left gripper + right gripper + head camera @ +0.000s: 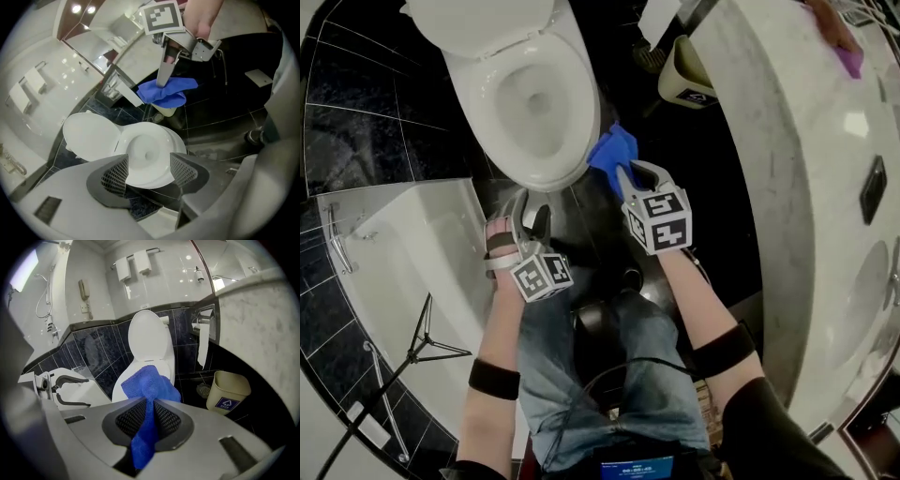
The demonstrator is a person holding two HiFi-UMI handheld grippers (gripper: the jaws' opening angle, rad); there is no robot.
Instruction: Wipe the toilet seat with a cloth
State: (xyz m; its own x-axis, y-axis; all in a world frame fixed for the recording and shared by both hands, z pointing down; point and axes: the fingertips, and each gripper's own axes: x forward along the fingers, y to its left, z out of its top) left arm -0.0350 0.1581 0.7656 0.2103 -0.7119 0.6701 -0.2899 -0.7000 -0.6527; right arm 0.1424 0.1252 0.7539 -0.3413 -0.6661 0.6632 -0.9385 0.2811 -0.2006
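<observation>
The white toilet [581,112] has its lid [483,19] raised and its seat ring down. My right gripper [637,173] hangs just beside the bowl's front right rim, shut on a blue cloth [614,155] that bunches out past its tips. In the right gripper view the cloth [150,387] is pinched between the jaws [149,420] and droops below them. My left gripper [530,211] hovers in front of the bowl with its jaws wide and nothing in them. In the left gripper view, the seat [159,136] lies beyond the open left gripper [149,171].
A beige waste bin [689,75] stands on the dark floor right of the toilet. A curved marble counter [797,187] runs along the right, with a purple cloth [848,56] on it. A white bathtub [403,253] and a tripod [422,347] are at the left.
</observation>
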